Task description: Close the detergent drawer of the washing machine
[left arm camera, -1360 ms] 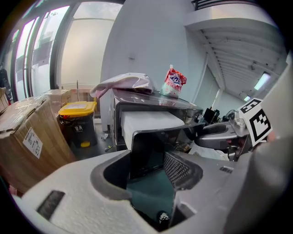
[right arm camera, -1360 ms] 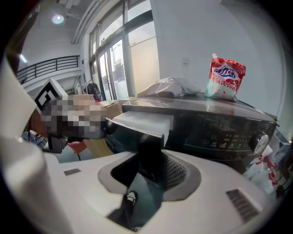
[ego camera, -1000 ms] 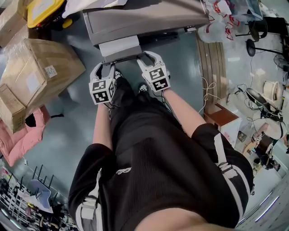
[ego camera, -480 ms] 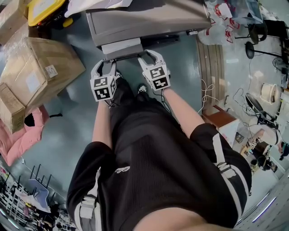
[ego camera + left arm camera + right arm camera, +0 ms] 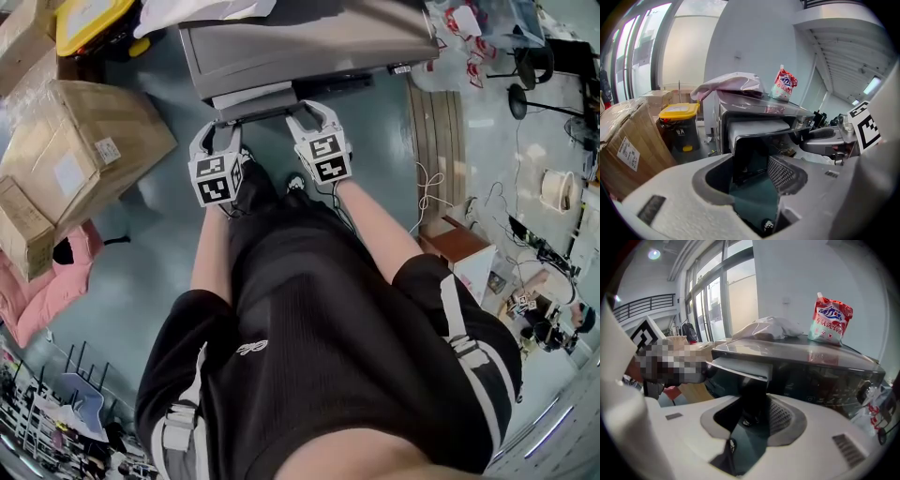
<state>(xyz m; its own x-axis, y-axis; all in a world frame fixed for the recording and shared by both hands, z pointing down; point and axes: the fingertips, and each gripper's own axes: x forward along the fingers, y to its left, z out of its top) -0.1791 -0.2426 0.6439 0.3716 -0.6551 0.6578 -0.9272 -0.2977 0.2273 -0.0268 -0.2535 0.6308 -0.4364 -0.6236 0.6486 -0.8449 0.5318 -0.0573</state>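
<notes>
Both grippers sat right at the work, and both were open. On the left gripper (image 5: 750, 174) the jaws stood apart with the drawer's dark front panel just ahead of the gap, and we saw no pad pressing on it. The right gripper (image 5: 754, 417) showed the same, its jaws spread around the panel's other end without pinching it.

From the head view, the left gripper (image 5: 217, 131) was at the left corner of the drawer (image 5: 251, 97) and the right gripper (image 5: 311, 112) at the right corner. We couldn't say for sure whether the tips touched. The drawer stuck partly out of the washer (image 5: 309, 37), with its pale top (image 5: 754, 125) showing above the dark front.

What mattered next, we judged, was direction. The drawer lay dead ahead of both tools, and its slide ran straight away from us into the washer. The panel spanned crosswise between the two grippers, neither one nearer than the other. An even forward push from both ends looked like the call, since a one-sided shove might skew it.

Farther back, a pouch (image 5: 830, 318) and a crumpled cloth (image 5: 731, 84) sat on the washer's lid. A cardboard box (image 5: 84, 141) stood off to the left.
</notes>
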